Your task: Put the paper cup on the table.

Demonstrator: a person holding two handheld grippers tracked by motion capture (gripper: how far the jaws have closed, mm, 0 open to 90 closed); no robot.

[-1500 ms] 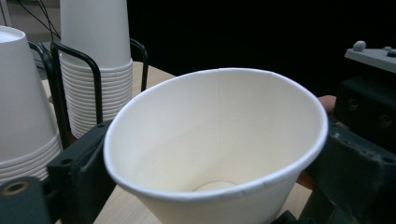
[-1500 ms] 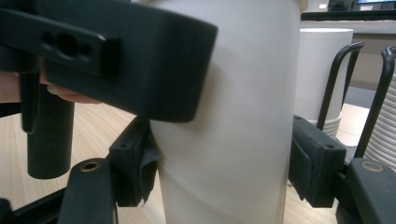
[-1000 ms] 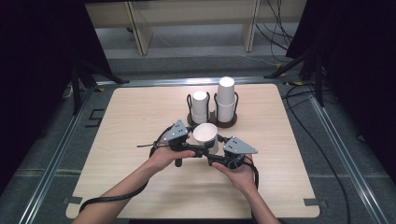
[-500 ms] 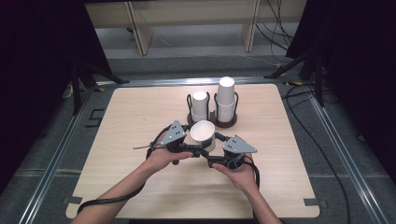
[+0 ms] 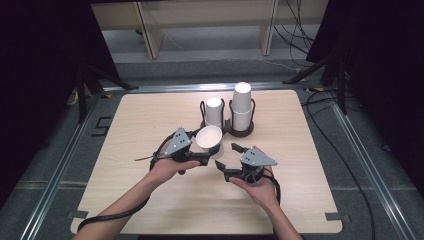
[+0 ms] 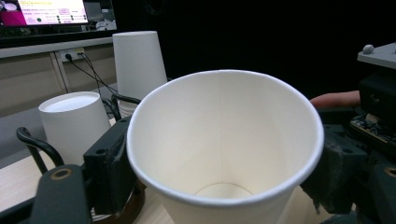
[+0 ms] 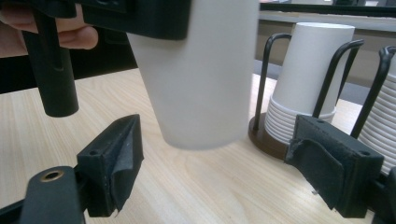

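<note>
High view is showing the wooden surface (image 5: pixel 150 200) with a dark cup holder (image 5: pixel 235 131) at the back, carrying two upside-down stacks of paper cups: a short stack (image 5: pixel 214 111) and a taller stack (image 5: pixel 241 104). Just in front of the holder, the left gripper (image 5: pixel 206 156) is holding a single white paper cup (image 5: pixel 209 140) upright, mouth up, lifted off the surface. Left gripper view is showing its fingers (image 6: pixel 108 161) clenching on the cup's wall just under the rim, one on each side. The right gripper (image 5: pixel 224 159) is sitting just beside it at the near right; its fingers (image 7: pixel 114 161) have just been opening and are now released and spread wide, with the cup's base (image 7: pixel 196 137) hanging beyond them, untouched.

Judgement: the cup is being handed fully to the left gripper, likely on its way to or from the stacks. To do this well, the left grip needs staying light, since thin paper walls crush and ovalise easily. Keeping the cup level matters too. The right gripper should be backing away low, clear of the cup's base and the holder's wire loops (image 7: pixel 266 74).
</note>
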